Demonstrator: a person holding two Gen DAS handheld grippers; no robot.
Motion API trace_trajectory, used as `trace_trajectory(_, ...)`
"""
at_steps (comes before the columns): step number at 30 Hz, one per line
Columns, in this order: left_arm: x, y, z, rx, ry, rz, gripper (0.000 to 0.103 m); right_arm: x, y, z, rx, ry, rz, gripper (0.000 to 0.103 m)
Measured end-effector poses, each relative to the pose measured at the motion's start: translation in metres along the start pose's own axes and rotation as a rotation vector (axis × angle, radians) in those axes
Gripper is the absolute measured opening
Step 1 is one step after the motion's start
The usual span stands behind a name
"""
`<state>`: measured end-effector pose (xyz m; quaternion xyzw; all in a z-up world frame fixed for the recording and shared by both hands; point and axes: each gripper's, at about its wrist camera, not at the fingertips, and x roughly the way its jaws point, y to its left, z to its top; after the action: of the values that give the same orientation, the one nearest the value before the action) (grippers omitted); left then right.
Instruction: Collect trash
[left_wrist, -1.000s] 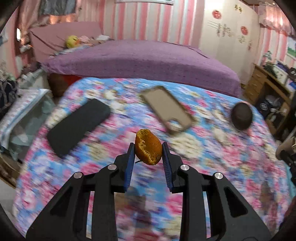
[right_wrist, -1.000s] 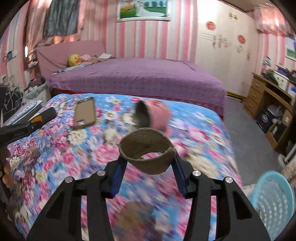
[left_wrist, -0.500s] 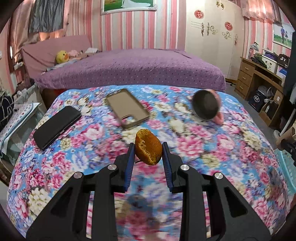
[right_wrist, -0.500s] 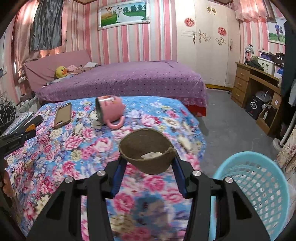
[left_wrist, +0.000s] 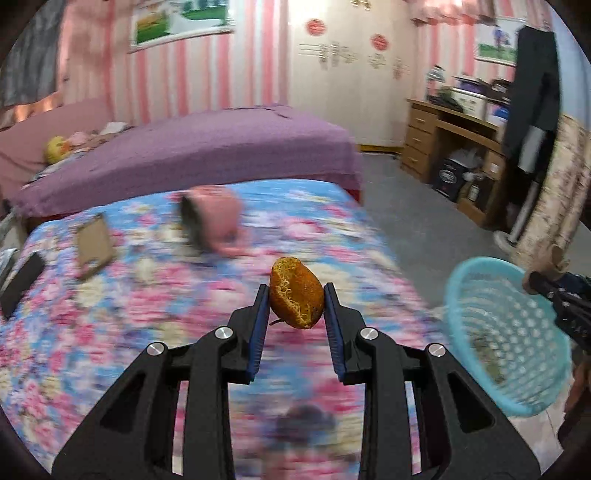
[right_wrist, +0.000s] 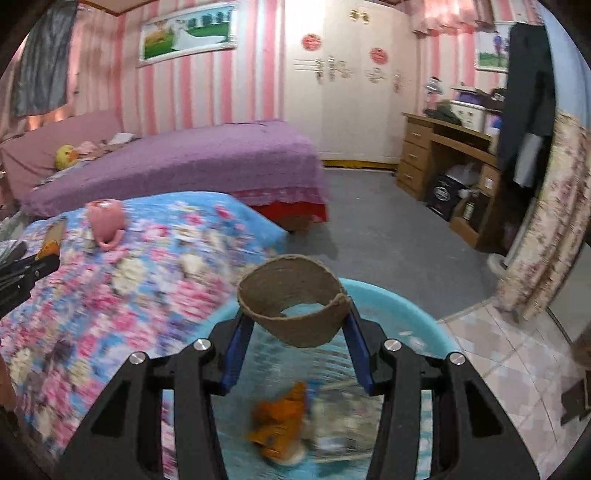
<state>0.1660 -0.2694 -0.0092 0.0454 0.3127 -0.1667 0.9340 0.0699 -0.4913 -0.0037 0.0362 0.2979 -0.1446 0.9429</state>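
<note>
- the right gripper (right_wrist: 294, 325) was pinching a brown woven cup-shaped piece (right_wrist: 293, 308) by its sides, and it had travelled away from the flowered bed (right_wrist: 110, 295) until it hung over the blue basket (right_wrist: 417, 314). a second earlier the basket was only at the corner of this view.
- inside the basket, under that piece, lay some orange peel (right_wrist: 280, 424) and pale scraps, all blurred.
- the left gripper (left_wrist: 296, 306) was pinching an orange peel piece (left_wrist: 295, 293) between its blue pads. it had swung toward the basket (left_wrist: 506, 332) too, but it was short of it, over the bed edge, with the basket to its right.
- the pink mug (left_wrist: 212, 218), the phone case (left_wrist: 92, 245) and the black phone (left_wrist: 20, 284) stayed on the bed, now on the far side from the basket.
- my judgement: the woven piece looked ready to be dropped. the peel needed more travel toward the basket first.
- the right gripper's tip (left_wrist: 554, 291) showed at the basket rim in the left view, so the two could crowd there.
</note>
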Motion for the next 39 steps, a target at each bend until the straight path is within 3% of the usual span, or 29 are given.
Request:
trace_trajectory(6,0.01,-0.089,-0.005,0.071,0.015,-0.121,0.028,-0.004,-0.049,-0.01,0.069,0.005,-0.046,0.048)
trace_trajectory(12,0.018,-0.143,-0.012,0.115,0.063,-0.193,0.03,-0.003,-0.073,-0.017,0.11,0.006,-0.062,0.048)
trace_trajectory(14,0.021,-0.152,-0.011,0.129,0.08,-0.198,0.042,-0.003,-0.077,-0.02,0.121,0.01,-0.067,0.048)
trace_trajectory(16,0.019,-0.153,-0.009,0.129,0.075,-0.185,0.078,-0.002,-0.08,-0.022,0.125,0.012,-0.07,0.048)
trace_trajectory(19,0.008,-0.141,-0.005,0.126,0.014,-0.163,0.094,-0.003,-0.082,-0.023,0.135,0.005,-0.069,0.048)
trace_trajectory(28,-0.021,-0.068,0.006,0.081,-0.042,-0.043,0.098,-0.001,-0.068,-0.022,0.152,-0.027,-0.05,0.053)
trace_trajectory(30,-0.034,-0.047,0.005,0.076,-0.061,0.008,0.098,-0.001,-0.062,-0.022,0.149,-0.027,-0.055,0.085)
trace_trajectory(34,-0.065,-0.006,0.003,0.059,-0.085,0.05,0.098,-0.01,-0.051,-0.016,0.147,-0.044,-0.072,0.091)
trace_trajectory(36,-0.087,0.019,-0.001,0.05,-0.11,0.081,0.098,-0.022,-0.041,-0.009,0.155,-0.067,-0.066,0.099)
trace_trajectory(39,-0.114,0.052,-0.008,0.039,-0.136,0.132,0.098,-0.041,-0.018,0.0,0.157,-0.102,-0.02,0.099)
